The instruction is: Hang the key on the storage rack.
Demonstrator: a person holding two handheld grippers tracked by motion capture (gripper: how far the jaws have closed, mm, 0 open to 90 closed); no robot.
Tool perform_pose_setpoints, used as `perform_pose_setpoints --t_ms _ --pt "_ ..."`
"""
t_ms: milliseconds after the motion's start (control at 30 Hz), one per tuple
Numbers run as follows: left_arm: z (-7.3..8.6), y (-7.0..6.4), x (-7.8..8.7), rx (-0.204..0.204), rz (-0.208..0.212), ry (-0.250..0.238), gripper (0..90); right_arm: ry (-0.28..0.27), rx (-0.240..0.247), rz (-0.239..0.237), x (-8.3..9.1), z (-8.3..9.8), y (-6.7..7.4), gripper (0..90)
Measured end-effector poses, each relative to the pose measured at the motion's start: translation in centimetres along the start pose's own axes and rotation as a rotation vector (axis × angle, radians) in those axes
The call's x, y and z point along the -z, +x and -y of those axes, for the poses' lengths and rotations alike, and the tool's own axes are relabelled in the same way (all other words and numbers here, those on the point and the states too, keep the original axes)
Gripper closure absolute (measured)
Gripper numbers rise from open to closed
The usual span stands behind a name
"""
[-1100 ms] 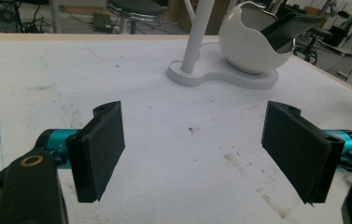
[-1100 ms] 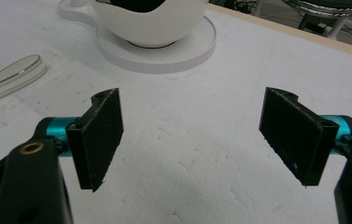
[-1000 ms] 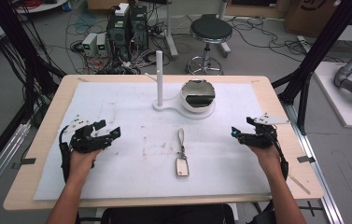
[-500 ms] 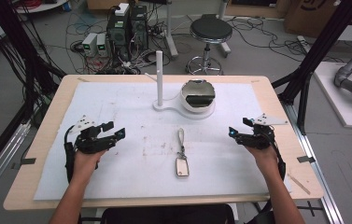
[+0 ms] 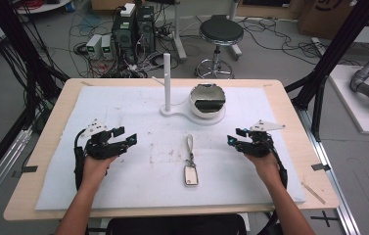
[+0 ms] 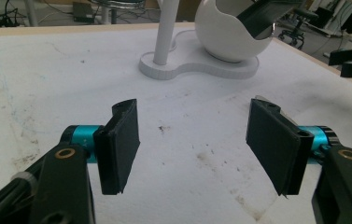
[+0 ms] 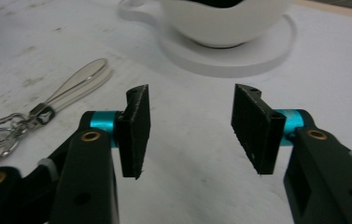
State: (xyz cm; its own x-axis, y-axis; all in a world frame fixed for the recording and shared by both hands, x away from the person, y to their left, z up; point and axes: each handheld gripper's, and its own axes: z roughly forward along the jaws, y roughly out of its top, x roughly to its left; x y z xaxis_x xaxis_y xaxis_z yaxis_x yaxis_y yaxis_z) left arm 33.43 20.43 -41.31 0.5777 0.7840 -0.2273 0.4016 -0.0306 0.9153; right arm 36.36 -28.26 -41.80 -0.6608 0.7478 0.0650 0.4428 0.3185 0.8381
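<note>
A silver key fob (image 5: 190,175) on a ring and grey strap (image 5: 190,143) lies mid-table on the white mat (image 5: 123,186). My left gripper (image 5: 126,135) rests low at the mat's left and points toward the centre. Its jaws (image 6: 192,135) stand apart over bare mat and have just been closing, with nothing between them. My right gripper (image 5: 235,136) sits right of the strap. Its jaws (image 7: 187,126) are partly apart and have just been closing on nothing. The strap (image 7: 78,79) lies off to the left in the right gripper view.
A white stand (image 5: 182,113) with an upright post (image 5: 167,81) and a round white bowl (image 5: 207,100) holding a dark object sits at the back centre. The wooden table edge (image 5: 299,127) frames the mat. A stool and cables lie on the floor beyond.
My right gripper has slid left toward the strap and its jaws have narrowed. The left gripper's jaws have narrowed a little and that hand has hardly moved.
</note>
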Motion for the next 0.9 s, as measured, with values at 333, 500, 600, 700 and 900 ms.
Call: perform_pose_setpoints --t_ms 333,500,600,700,900 --pt "0.1 0.4 0.3 0.011 -0.008 0.000 34.6 0.110 0.119 -0.188 -4.3 -0.5 4.4 55.9" --pt "0.2 0.7 0.7 0.020 -0.011 -0.006 34.8 0.176 0.180 -0.295 -5.6 -0.2 5.6 57.2" --pt "0.2 0.8 0.7 0.025 -0.013 -0.009 34.9 0.197 0.193 -0.344 -5.5 0.1 5.9 59.4" --pt "0.2 0.8 0.7 0.029 -0.010 -0.011 34.9 0.199 0.209 -0.373 -5.7 0.1 6.3 63.0" --pt "0.2 0.9 0.6 0.031 -0.010 -0.010 35.0 0.226 0.235 -0.377 -6.3 0.0 7.1 67.6"
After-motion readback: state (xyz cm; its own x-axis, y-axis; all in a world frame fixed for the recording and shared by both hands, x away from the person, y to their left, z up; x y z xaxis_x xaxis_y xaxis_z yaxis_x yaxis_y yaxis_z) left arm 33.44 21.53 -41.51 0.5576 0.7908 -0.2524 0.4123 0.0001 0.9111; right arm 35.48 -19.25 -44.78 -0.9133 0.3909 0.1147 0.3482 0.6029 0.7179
